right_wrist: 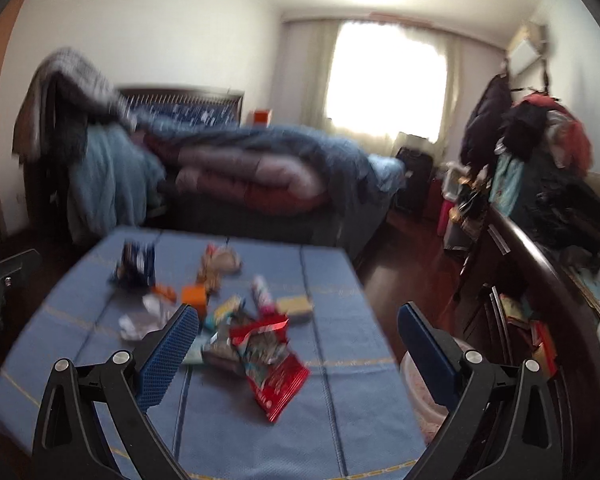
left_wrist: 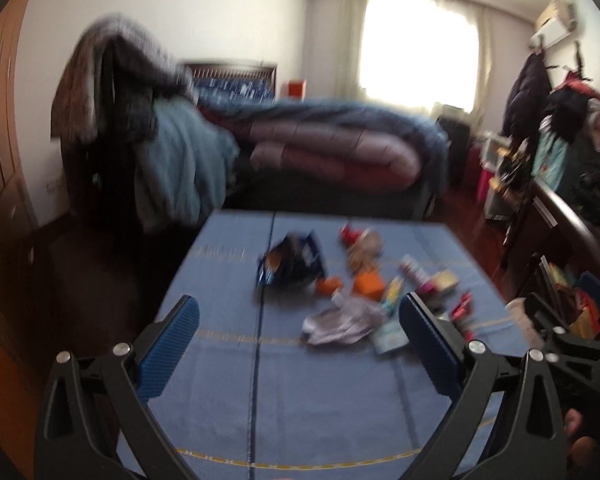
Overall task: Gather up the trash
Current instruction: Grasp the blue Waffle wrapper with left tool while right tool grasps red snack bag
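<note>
Both views are blurred. The left gripper (left_wrist: 298, 312) is held with its jaws spread wide and nothing between them; its two pads (left_wrist: 168, 354) are blue and ribbed, on black arms. The right gripper (right_wrist: 298, 318) is likewise released and empty.

The trash is heaped on a blue woven cloth (left_wrist: 228, 408) with thin yellow lines, ahead of both grippers. One crumpled white paper (left_wrist: 342, 320) lies just ahead of the left gripper, between its fingers. One dark blue bag (left_wrist: 292, 266) lies farther ahead, with one orange box (left_wrist: 368, 286) to its right. One glossy red foil wrapper (right_wrist: 274, 368), torn open, lies between the right gripper's fingers. One yellow block (right_wrist: 294, 306) lies beyond it. Smaller pieces cannot be counted.
</note>
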Available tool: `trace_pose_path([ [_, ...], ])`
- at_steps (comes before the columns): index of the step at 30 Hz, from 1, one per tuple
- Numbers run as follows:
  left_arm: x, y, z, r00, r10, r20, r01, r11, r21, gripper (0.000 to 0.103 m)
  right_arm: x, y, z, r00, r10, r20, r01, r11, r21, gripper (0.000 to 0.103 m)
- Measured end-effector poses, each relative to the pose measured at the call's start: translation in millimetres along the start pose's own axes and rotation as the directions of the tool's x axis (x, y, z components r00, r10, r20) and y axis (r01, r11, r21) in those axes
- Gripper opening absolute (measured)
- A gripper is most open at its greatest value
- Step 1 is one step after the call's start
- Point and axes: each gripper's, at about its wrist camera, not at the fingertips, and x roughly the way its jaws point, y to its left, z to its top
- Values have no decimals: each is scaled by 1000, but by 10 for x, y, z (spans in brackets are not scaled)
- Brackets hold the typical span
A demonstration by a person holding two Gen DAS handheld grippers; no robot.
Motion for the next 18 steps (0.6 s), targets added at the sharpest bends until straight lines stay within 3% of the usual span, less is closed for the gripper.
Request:
trace_pose_path([
  [3, 429, 130, -97, 996, 7, -87, -10, 1000, -30, 100, 260, 63, -55, 997, 39, -63, -38, 999, 9, 99],
  [6, 868, 229, -51, 988, -54, -145, 42, 995, -85, 100, 456, 106, -91, 994, 52, -96, -52, 999, 1, 99],
  [8, 1144, 246, 79, 986, -88, -144, 73, 992, -103, 100, 554, 130, -103, 994, 50, -99, -51, 999, -3, 99],
  [13, 1800, 100, 359, 988, 23, -152, -28, 999, -33, 100, 740, 112, -89, 993, 46, -112, -47, 999, -2, 99],
  [18, 2339, 43, 332, 964, 41, -261, -54, 998, -44, 100, 843, 56, -66, 992, 48, -119, -48, 999, 4, 99],
])
